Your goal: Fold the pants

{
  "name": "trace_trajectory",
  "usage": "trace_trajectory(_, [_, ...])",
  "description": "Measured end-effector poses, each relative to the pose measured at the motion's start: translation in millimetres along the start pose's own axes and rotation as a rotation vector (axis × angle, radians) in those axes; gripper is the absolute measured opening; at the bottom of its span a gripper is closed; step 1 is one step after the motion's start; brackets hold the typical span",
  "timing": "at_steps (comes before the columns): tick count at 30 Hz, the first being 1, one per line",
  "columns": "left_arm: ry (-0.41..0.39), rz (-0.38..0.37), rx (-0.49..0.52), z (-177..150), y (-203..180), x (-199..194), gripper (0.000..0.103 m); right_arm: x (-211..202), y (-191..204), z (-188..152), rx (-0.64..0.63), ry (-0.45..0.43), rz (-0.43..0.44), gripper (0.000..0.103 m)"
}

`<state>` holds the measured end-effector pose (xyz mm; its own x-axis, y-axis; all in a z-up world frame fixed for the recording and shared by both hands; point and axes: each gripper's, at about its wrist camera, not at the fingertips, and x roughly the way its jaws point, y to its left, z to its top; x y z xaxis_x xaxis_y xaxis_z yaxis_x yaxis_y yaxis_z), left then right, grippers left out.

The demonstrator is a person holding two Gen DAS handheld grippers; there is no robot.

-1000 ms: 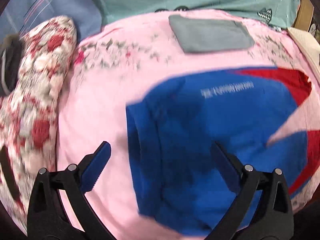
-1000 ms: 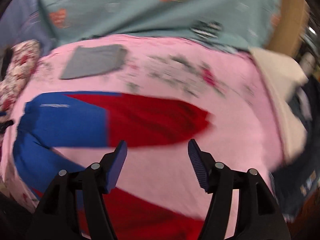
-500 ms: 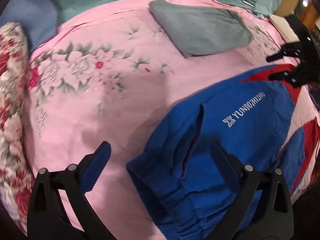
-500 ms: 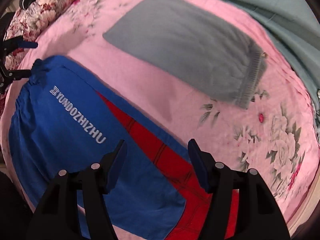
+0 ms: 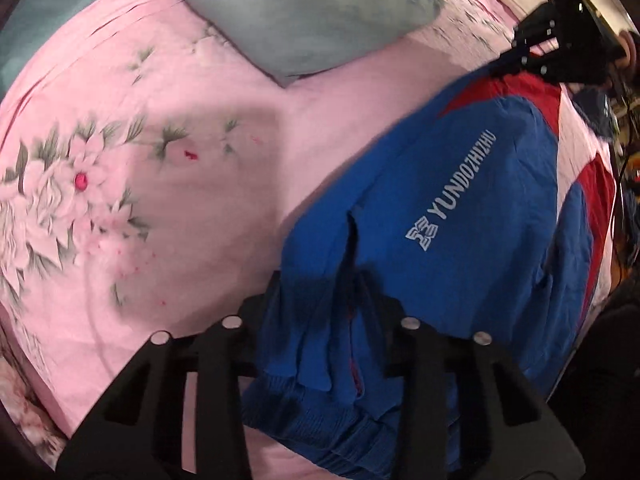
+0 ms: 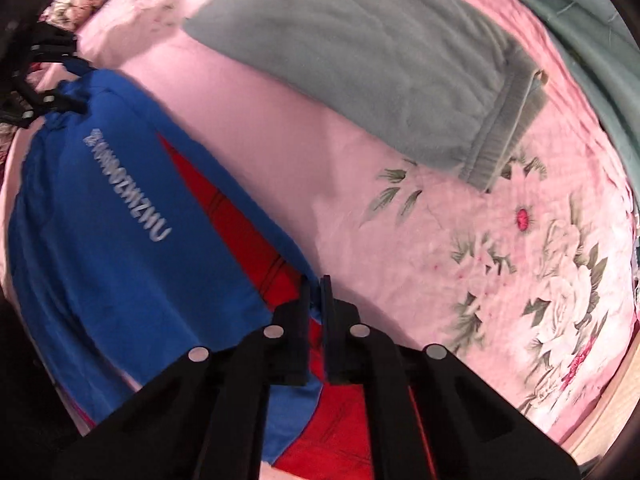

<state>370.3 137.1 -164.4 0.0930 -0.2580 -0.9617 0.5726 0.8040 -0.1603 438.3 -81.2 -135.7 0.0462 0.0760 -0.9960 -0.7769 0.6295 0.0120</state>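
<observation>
Pants (image 5: 460,184) lie flat on the pink sheet (image 5: 200,208), blue at the waist end and red down the legs, with a grey folded garment (image 5: 304,16) beside them on the far side. Their long axis runs from the waistband, under the left gripper (image 5: 320,300), out along the legs toward the right gripper (image 6: 316,312); the printed lettering runs along that same line.

In the left wrist view the jaws are closing with bunched blue waistband cloth between them, and the pads already look pressed into it. The right gripper's jaws are pinched together on the far edge of the upper leg, where blue meets red, partway down the leg rather than at the cuff.

So the 2 grips sit on 1 long edge, the left at the waist corner, the right further down. Judging from this, the coming move is a lengthwise fold: that far edge is carried across the short axis toward the near leg. The cuffs are out of sight in both views.
</observation>
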Motion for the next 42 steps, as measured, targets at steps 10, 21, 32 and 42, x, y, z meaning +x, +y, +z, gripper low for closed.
trace_trajectory(10, [-0.193, 0.140, 0.065, -36.9, -38.9, -96.5, 0.021, -109.4, 63.2, -60.4, -0.076, -0.206, -0.032, 0.003])
trace_trajectory(21, [-0.199, 0.106, 0.035, -123.7, -119.8, -109.9, 0.021, -91.4, 193.9, -227.2, -0.317, -0.099, 0.046, 0.003])
trace_trajectory(32, [-0.073, 0.259, 0.478, -105.5, -158.8, -88.5, 0.068, -37.0, 200.6, -235.0, -0.210, -0.051, 0.036, 0.003])
trace_trajectory(42, [0.075, 0.353, 0.760, -114.5, -179.6, -53.2, 0.006, -31.6, 193.7, -219.6, -0.139, -0.056, 0.045, 0.003])
